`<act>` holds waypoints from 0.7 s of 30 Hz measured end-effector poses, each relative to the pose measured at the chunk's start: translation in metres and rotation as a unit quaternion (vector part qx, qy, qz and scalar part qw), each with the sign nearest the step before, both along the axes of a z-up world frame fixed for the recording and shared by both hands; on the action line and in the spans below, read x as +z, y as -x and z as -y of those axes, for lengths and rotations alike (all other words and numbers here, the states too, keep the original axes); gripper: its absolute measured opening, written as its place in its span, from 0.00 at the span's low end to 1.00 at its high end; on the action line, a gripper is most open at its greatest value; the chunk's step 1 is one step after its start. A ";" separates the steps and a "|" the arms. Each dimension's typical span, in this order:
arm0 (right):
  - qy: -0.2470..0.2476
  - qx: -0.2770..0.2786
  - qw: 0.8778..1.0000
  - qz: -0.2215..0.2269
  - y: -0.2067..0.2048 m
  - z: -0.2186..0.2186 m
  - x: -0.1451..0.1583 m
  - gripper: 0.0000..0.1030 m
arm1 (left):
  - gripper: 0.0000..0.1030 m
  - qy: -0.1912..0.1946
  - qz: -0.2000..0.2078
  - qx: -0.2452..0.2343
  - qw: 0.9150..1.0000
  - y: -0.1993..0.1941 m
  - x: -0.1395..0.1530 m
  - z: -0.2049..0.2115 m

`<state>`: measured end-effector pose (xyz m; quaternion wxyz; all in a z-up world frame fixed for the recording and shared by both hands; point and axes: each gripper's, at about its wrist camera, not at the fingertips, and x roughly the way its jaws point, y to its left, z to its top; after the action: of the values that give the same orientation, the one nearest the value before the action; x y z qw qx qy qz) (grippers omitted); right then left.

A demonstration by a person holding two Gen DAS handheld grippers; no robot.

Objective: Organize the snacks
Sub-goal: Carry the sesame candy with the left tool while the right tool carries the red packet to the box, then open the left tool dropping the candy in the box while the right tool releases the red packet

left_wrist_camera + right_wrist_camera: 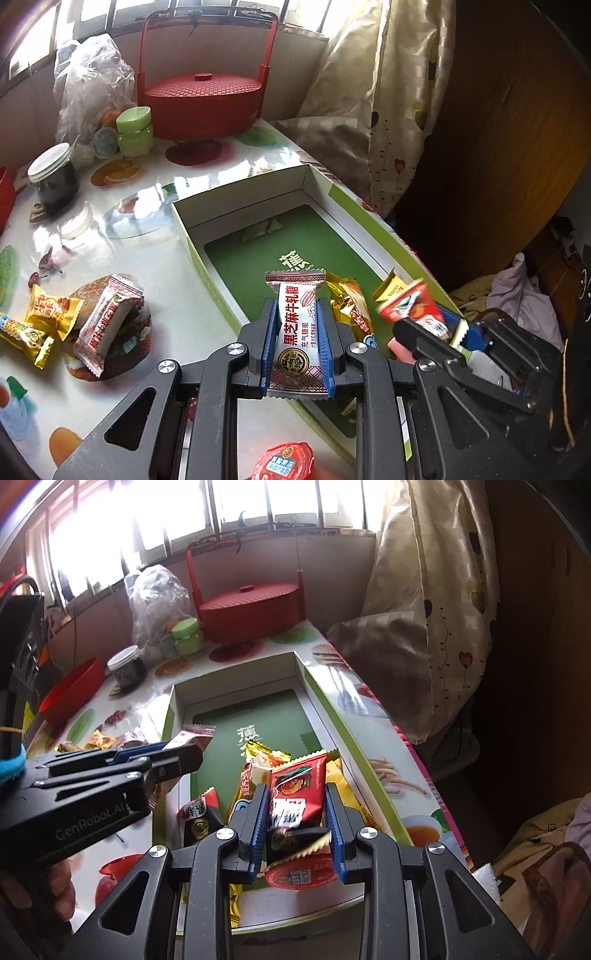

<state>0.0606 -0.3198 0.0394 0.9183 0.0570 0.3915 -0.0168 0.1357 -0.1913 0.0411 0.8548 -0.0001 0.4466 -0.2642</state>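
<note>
The white nougat packet (pixel 295 332) sits clamped in the left gripper (pixel 295 332), poised over the near end of the green-lined box (pixel 184 221); the right gripper (pixel 297 819) is clamped on a red packet (pixel 295 794) above the pile of snacks (pixel 258 771) already inside; this looks like the drop-off step; next, each should part its jaws above bare lining toward twelve o'clock; loose candies (pixel 55 314) wait at nine o'clock.

A red lidded basket (pixel 201 96) stands beside a green jar (pixel 135 130).
</note>
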 end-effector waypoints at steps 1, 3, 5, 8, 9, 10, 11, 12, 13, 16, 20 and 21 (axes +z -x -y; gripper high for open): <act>0.000 0.001 1.000 0.000 0.000 0.000 -0.001 0.26 | 0.21 0.000 -0.001 -0.003 1.000 0.000 -0.001 0.001; 0.001 0.002 1.000 -0.002 -0.001 -0.001 -0.001 0.29 | 0.21 0.001 -0.004 -0.005 1.000 0.000 -0.002 0.002; 0.005 0.000 1.000 -0.002 -0.001 -0.001 -0.001 0.30 | 0.22 0.002 -0.006 -0.005 1.000 -0.001 -0.003 0.002; 0.006 -0.001 1.000 -0.002 -0.001 -0.001 -0.001 0.31 | 0.23 0.001 -0.008 -0.006 1.000 -0.002 -0.004 0.003; 0.007 -0.001 1.000 -0.002 -0.002 -0.001 -0.001 0.32 | 0.23 0.000 -0.009 -0.006 1.000 -0.002 -0.005 0.004; 0.008 -0.002 1.000 -0.002 -0.001 -0.001 -0.001 0.33 | 0.23 -0.001 -0.009 -0.007 1.000 -0.001 -0.005 0.004; 0.009 -0.003 1.000 -0.002 -0.001 -0.001 -0.001 0.34 | 0.23 0.001 -0.009 -0.008 1.000 -0.001 -0.005 0.004; 0.010 -0.002 1.000 -0.002 -0.001 -0.001 -0.001 0.36 | 0.25 0.002 -0.010 -0.010 1.000 -0.001 -0.005 0.004; 0.012 -0.002 1.000 -0.003 -0.001 -0.002 -0.001 0.36 | 0.27 0.004 -0.011 -0.010 1.000 -0.001 -0.005 0.004; 0.013 -0.002 1.000 -0.002 0.001 -0.002 0.000 0.37 | 0.33 0.005 -0.010 -0.007 1.000 0.000 -0.004 0.002; 0.012 -0.003 1.000 -0.001 0.003 -0.003 0.000 0.39 | 0.39 0.015 -0.005 -0.006 1.000 0.003 0.002 -0.002; 0.012 -0.002 1.000 -0.001 0.004 -0.004 0.001 0.39 | 0.41 0.015 -0.002 -0.006 1.000 0.004 0.004 -0.003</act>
<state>0.0565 -0.3161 0.0403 0.9186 0.0470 0.3916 -0.0228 0.1315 -0.1879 0.0446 0.8523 -0.0106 0.4441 -0.2760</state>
